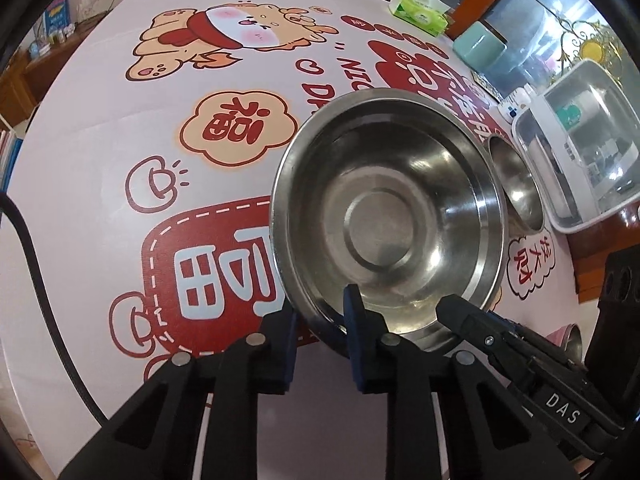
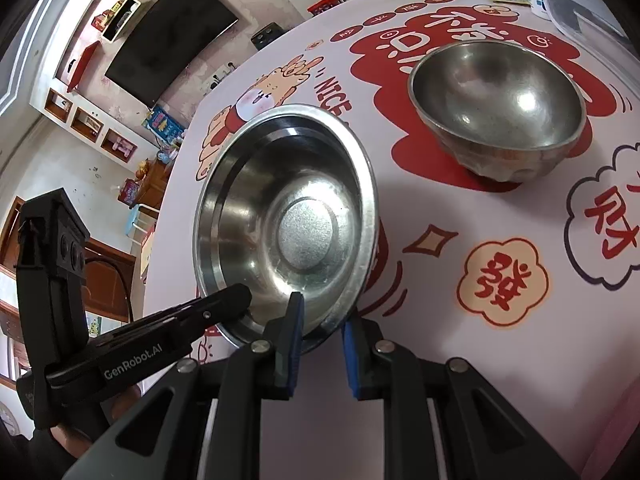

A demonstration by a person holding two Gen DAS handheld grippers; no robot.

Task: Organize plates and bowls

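Left hand-held gripper, right hand-held gripper: black bodies, blue pads, silver screws, white "DAS", "GenRobot.AI" lettering.

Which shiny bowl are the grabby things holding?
The wide, shallow steel bowl with the flat rim. Both the left hand-held gripper and right hand-held gripper pinch its near edge. The deeper round bowl sits apart, untouched.

"DAS" is printed in white on the right gripper, "GenRobot.AI" on the left gripper. The tablecloth carries "NICE" in red and Chinese characters, among them 福, 發 and 财 in cloud-shaped badges.
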